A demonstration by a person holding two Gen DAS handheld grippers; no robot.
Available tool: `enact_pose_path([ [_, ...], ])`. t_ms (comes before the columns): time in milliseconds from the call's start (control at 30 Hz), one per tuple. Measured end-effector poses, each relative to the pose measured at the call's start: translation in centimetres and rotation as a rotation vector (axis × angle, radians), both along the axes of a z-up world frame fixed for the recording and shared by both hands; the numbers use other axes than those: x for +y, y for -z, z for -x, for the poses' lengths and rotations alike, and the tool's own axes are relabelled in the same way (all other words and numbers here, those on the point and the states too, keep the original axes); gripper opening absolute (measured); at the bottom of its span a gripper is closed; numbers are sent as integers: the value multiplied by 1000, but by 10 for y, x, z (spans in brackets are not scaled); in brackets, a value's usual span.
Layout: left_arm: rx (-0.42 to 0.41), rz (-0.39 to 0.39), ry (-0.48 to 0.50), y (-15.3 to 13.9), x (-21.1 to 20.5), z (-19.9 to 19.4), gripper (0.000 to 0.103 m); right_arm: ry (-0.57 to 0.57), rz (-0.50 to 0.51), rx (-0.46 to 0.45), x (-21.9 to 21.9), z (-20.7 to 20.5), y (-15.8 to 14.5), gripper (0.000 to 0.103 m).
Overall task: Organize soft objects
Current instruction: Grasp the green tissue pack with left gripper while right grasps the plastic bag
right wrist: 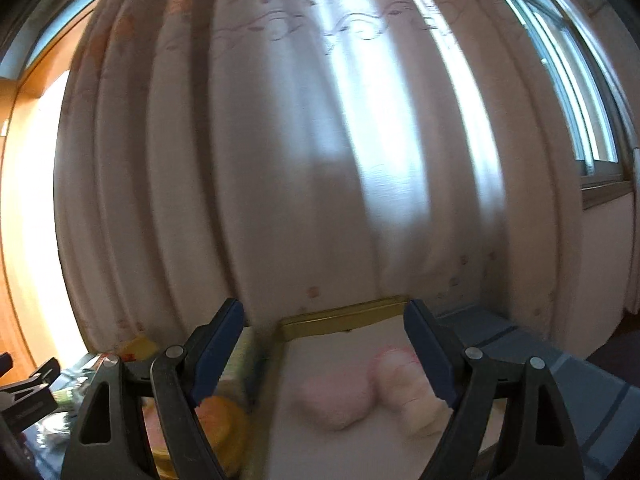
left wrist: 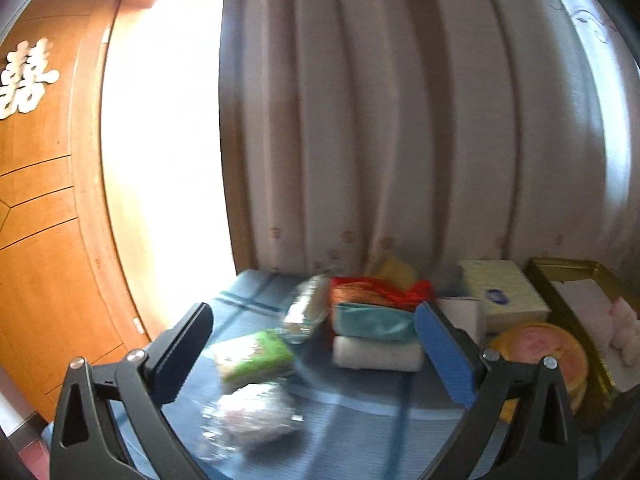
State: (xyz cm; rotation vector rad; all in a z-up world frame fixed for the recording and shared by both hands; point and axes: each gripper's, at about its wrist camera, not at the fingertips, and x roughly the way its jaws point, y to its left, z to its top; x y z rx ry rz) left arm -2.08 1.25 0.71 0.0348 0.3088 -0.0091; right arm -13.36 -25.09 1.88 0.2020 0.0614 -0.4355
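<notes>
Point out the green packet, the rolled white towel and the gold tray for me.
green packet (left wrist: 253, 356), left wrist view, middle of its top face
rolled white towel (left wrist: 378, 353), left wrist view, middle of the roll's side
gold tray (right wrist: 344, 317), right wrist view, on its far rim

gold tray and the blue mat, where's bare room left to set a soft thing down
In the gold tray, the white liner is bare behind and in front of the two pink plush pieces. On the blue mat, the near stretch in front of the white roll is free. The back row, from red cloth to tissue box, is crowded.
</notes>
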Motion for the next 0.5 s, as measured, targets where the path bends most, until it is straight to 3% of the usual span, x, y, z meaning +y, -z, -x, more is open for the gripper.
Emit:
enact_pose_path([
  [300, 12, 3, -125, -1, 64, -15, 102, -184, -3, 38, 69, -33, 2, 84],
  [500, 45, -28, -224, 1, 103, -32, 102, -376, -11, 139, 123, -65, 8, 84],
])
